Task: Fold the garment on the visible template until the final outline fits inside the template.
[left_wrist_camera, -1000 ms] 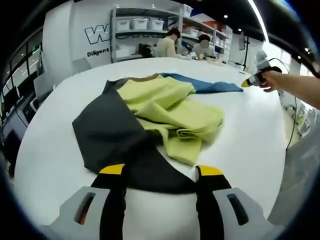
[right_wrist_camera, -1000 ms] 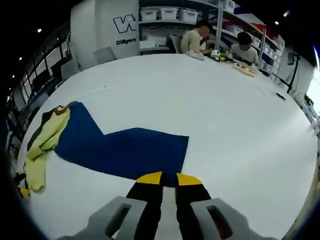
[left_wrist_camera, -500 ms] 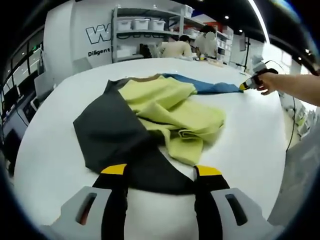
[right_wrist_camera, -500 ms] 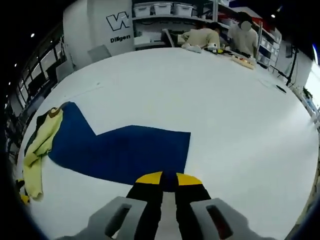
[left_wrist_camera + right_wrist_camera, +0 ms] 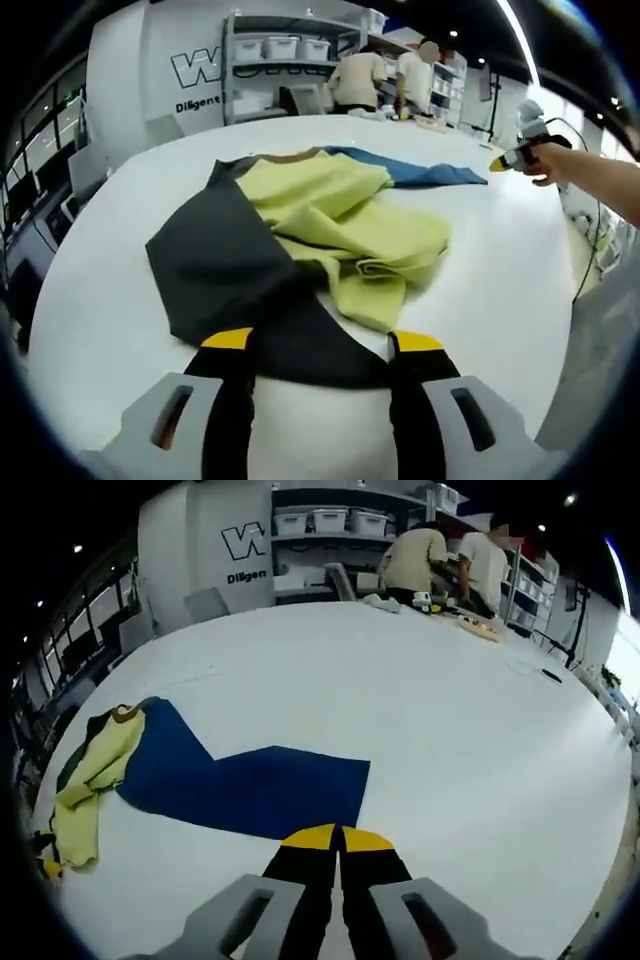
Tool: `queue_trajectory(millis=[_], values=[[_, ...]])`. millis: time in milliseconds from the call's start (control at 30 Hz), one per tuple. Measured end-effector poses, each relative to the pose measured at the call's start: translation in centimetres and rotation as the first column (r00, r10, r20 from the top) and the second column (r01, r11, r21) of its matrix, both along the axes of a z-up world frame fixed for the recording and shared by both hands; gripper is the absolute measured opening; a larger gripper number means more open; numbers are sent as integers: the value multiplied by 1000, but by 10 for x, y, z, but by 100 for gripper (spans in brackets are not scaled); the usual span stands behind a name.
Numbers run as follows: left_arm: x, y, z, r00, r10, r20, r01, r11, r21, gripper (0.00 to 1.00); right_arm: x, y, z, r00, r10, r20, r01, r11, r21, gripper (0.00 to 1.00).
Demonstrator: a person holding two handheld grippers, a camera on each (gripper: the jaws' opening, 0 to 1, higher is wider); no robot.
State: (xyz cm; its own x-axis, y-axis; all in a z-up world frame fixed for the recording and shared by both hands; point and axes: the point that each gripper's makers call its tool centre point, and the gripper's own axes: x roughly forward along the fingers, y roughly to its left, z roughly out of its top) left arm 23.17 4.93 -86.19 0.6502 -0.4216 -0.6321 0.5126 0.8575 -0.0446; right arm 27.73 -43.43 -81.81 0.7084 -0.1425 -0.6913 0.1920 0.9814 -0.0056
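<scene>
The garment (image 5: pixel 300 250), yellow-green with a blue sleeve (image 5: pixel 250 785), lies crumpled on a dark template (image 5: pixel 215 270) on the white table (image 5: pixel 500 260). The left gripper (image 5: pixel 320 345) hovers at the template's near edge, jaws wide apart, holding nothing. The right gripper (image 5: pixel 338 838) has its jaws closed together near the sleeve's end; whether they pinch cloth, I cannot tell. I judge the step is spreading out; next, the sleeve should fold inward.

Yellow garment (image 5: pixel 345 225) hides most of the blue template (image 5: pixel 415 172).
</scene>
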Motion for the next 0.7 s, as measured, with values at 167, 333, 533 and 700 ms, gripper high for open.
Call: queue_trajectory(millis=[167, 333, 533, 700], values=[[-1, -1, 0, 1000, -8, 0, 8, 1000, 2, 49, 8, 0, -16, 1000, -15, -14, 16, 996, 85, 1], [-2, -2, 0, 1000, -9, -2, 9, 1000, -1, 49, 14, -1, -32, 998, -43, -50, 47, 995, 84, 5], [1, -1, 1, 1000, -1, -7, 1, 1000, -10, 47, 30, -1, -36, 996, -61, -60, 65, 995, 80, 11], [1, 0, 1, 1000, 1, -7, -1, 1000, -12, 46, 29, -1, -41, 993, -67, -95, 73, 995, 61, 12]])
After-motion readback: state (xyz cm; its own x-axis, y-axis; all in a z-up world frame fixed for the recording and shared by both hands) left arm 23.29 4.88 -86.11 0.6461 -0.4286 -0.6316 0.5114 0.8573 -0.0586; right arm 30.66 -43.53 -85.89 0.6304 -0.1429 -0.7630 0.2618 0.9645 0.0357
